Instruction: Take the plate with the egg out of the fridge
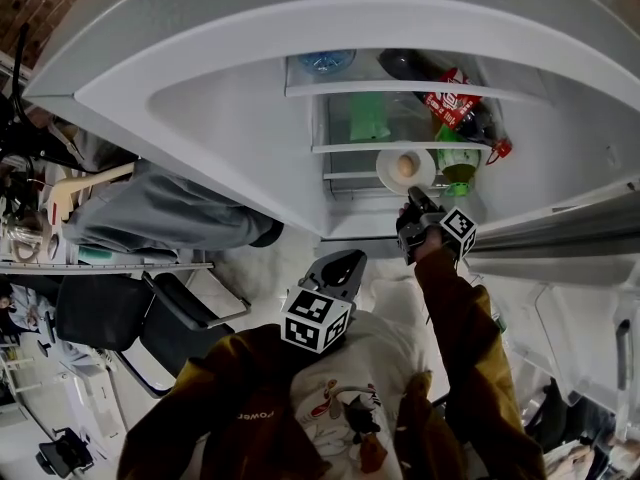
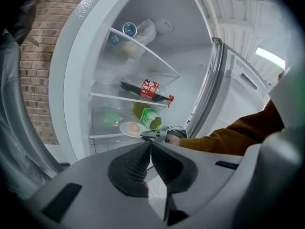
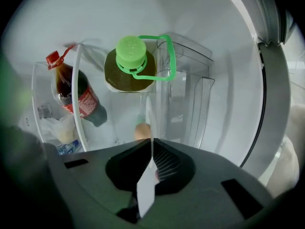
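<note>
The fridge stands open. In the head view a white plate [image 1: 387, 174] with a brown egg [image 1: 405, 165] sits at the front of the lower shelf. My right gripper [image 1: 413, 198] is shut on the plate's near rim. The right gripper view shows the plate [image 3: 147, 178] edge-on, pinched between the jaws, with the egg [image 3: 142, 130] just beyond them. My left gripper [image 1: 337, 264] hangs back near the person's chest, outside the fridge, shut on nothing. Its own view shows the left gripper [image 2: 150, 142] with the jaws together, and the plate [image 2: 125, 129] and right gripper [image 2: 157, 134] farther off.
A green-capped bottle [image 1: 459, 163] lies beside the plate. A cola bottle [image 1: 451, 100] lies on the shelf above, and a water bottle [image 1: 327, 61] higher up. The fridge door [image 1: 560, 233] stands open at the right. A seated person and black chairs [image 1: 110, 313] are at the left.
</note>
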